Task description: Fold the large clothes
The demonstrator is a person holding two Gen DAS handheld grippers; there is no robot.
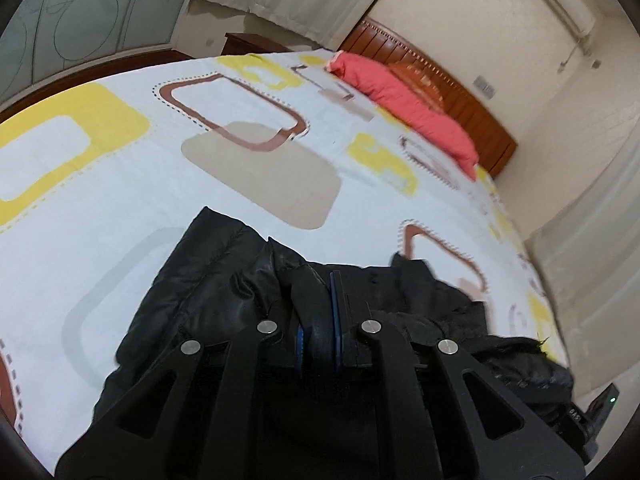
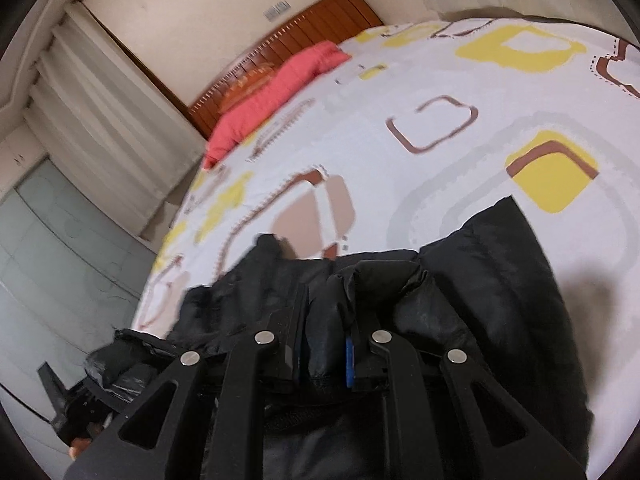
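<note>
A black padded jacket (image 1: 208, 280) lies bunched on the bed in the left wrist view, and it also fills the lower half of the right wrist view (image 2: 500, 280). My left gripper (image 1: 320, 312) is shut on a fold of the jacket, black fabric pinched between its blue pads. My right gripper (image 2: 326, 320) is shut on another fold of the same jacket. The other gripper shows at the lower right of the left wrist view (image 1: 600, 404) and at the lower left of the right wrist view (image 2: 76, 408). Most of the jacket is hidden under the gripper bodies.
The bed sheet (image 1: 120, 184) is white with yellow, brown and beige squares and it also shows in the right wrist view (image 2: 460, 80). A red pillow (image 1: 416, 112) lies by the wooden headboard (image 1: 460, 92). Curtains (image 2: 104, 120) hang beside the bed.
</note>
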